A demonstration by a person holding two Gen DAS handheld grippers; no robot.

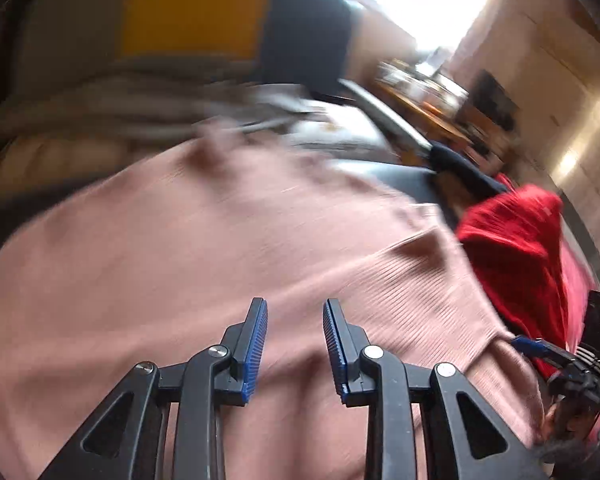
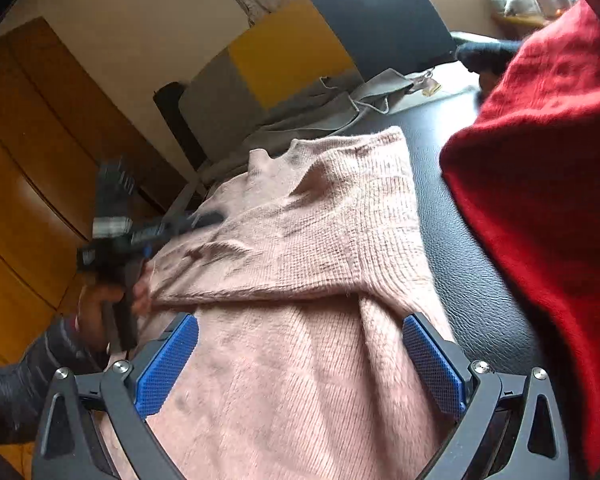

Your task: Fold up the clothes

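Two fisheye views, each mounted behind a gripper's fingers and aimed forward and downward. Left wrist: close above the pink sweater (image 1: 220, 248), motion-blurred, facing the yellow and dark panels (image 1: 196, 8), with the right gripper (image 1: 540, 350) at the right edge. Right wrist: close over the same sweater (image 2: 300, 240), catching the left gripper (image 2: 204, 220) at left. Shared: sweater, red garment (image 2: 548, 152), black surface (image 2: 472, 280).

Yellow cushion (image 2: 288, 52) beside wooden cabinet (image 2: 40, 140).
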